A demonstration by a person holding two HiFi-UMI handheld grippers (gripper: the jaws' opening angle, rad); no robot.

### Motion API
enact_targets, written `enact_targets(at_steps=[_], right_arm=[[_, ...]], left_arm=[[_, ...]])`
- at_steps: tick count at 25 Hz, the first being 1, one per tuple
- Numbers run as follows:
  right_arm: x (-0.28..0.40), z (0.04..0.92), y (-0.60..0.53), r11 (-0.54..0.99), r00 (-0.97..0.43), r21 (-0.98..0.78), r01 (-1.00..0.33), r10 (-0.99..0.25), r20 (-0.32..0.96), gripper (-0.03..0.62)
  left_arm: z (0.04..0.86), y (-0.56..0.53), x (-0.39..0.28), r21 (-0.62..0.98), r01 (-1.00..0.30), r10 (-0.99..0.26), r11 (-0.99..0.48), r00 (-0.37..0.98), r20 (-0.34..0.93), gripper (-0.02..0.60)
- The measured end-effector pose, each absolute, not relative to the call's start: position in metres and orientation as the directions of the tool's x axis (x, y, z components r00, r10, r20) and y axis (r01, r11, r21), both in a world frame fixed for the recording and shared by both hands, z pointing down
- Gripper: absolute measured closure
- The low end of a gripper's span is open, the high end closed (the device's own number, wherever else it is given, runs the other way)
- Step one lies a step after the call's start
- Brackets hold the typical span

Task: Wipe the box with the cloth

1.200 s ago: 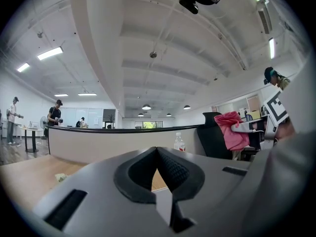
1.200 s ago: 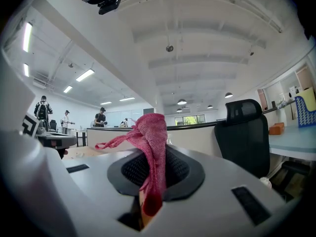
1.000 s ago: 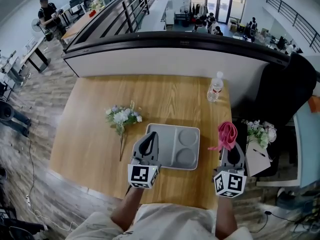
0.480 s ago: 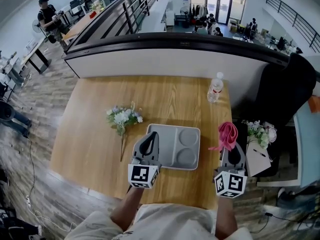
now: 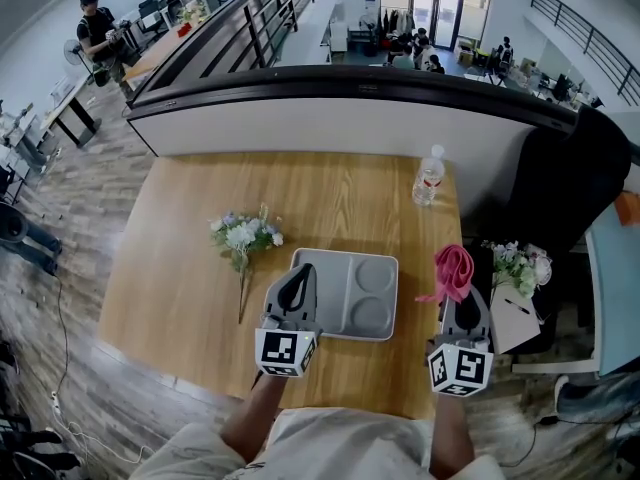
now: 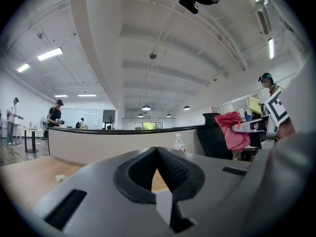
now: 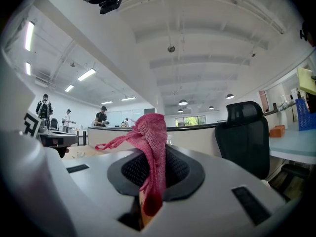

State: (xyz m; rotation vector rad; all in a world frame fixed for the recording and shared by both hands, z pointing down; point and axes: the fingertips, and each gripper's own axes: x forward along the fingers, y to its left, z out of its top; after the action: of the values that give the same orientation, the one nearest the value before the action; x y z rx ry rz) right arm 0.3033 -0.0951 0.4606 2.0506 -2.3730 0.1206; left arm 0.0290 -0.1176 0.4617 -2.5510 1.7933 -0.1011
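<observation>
While held over the near edge of the light wooden table (image 5: 330,193), the left gripper (image 5: 298,273) is seen with jaws pressed together on nothing, tip at the left rim of the grey rectangular plastic box (image 5: 330,278). The right gripper (image 5: 463,298) is clamped on the pink woven cloth (image 5: 453,268), held apart from the box, to its right. The box is laid flat on the table. Farther back, a bunch of white flowers (image 5: 243,235) is laid left, and a clear plastic water bottle (image 5: 430,176) is stood upright far right.

Head view overhead, gripper views level — cloth (image 5: 453,268) shared
</observation>
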Motion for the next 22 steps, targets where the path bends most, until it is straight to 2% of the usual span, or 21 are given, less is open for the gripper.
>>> enact_targets(at_steps=[22], right_arm=[[0.3106, 0.4579, -0.0893, 0.127, -0.128, -0.039, -0.991, -0.991, 0.048, 0.526]], left_arm=[[0.4635, -0.1154, 0.0367, -0.047, -0.936, -0.937, -0.349, 0.347, 0.045, 0.568]])
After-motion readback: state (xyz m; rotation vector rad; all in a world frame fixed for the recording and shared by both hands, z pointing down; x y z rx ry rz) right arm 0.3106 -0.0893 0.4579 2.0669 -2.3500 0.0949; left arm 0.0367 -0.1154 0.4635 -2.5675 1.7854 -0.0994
